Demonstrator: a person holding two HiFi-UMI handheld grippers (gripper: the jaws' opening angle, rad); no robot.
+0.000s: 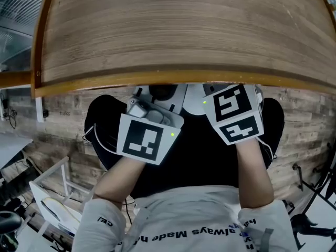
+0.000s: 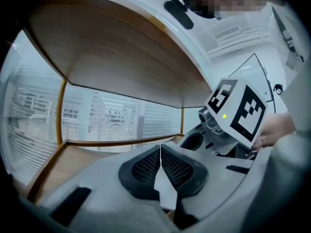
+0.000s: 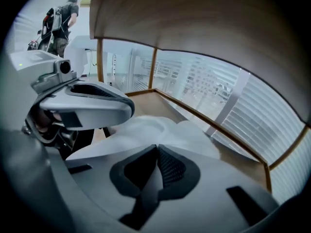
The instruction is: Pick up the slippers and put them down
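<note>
pads of the right gripper (image 3: 156,148) are pressed together, tip to tip, with no gap between them. right at those tips begins the pair of white slippers (image 3: 170,129), two soft rounded shapes lying side by side on the wooden shelf floor (image 3: 141,102). whether a fold of them is caught in the tips cannot be made out. the left gripper (image 2: 160,148) has its jaws pressed together too, and nothing shows between its dark meshed pads. it sits just beside the right one. both are poked in under the same wooden top board (image 1: 178,30), which curves wide over them in the head view and hides their tips there. each gripper carries a marker cube with a small green light lit. the left cube (image 1: 143,138) is tilted and the right cube (image 1: 236,113) sits a little higher in that view. behind the shelf, past a thin wooden frame (image 3: 214,129), are pale window blinds (image 3: 233,101) with buildings faint through them. bare forearms run back from the cubes to a white shirt (image 1: 184,219) with dark print. beneath is a plank floor (image 1: 58,135), and at the lower left stands a white wire rack (image 1: 50,185). far off in the right gripper view a person (image 3: 62,21) stands with their back turned.
</note>
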